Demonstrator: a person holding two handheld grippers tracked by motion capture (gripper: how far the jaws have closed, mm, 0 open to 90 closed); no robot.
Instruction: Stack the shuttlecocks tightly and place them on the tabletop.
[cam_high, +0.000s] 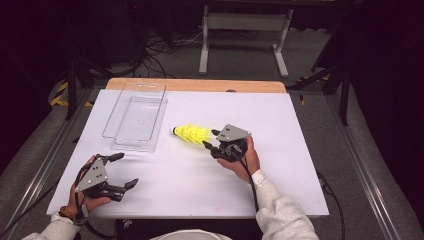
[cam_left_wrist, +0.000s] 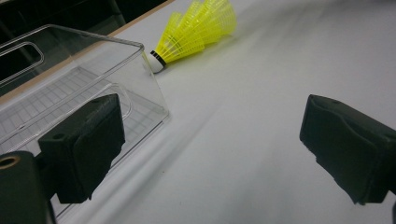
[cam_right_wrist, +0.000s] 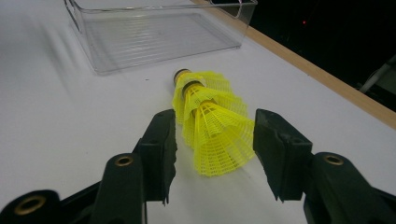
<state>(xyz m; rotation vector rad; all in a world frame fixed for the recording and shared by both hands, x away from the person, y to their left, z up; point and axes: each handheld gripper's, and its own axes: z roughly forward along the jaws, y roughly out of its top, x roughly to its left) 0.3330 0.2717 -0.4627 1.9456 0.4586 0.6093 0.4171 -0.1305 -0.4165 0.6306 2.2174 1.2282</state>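
Note:
Several yellow shuttlecocks are nested into one stack that lies on its side on the white table cover, cork tips toward the clear plastic box. My right gripper stands open, one jaw on each side of the widest skirt of the stack, with a small gap showing on both sides. At the near left of the table my left gripper is held wide open with nothing between its jaws. Its own view looks past the box corner to the shuttlecock stack.
The clear box is empty, and its lid lies beside it at the far left. A bare wooden strip runs along the table's far edge. Beyond it are a white stand and cables on the floor.

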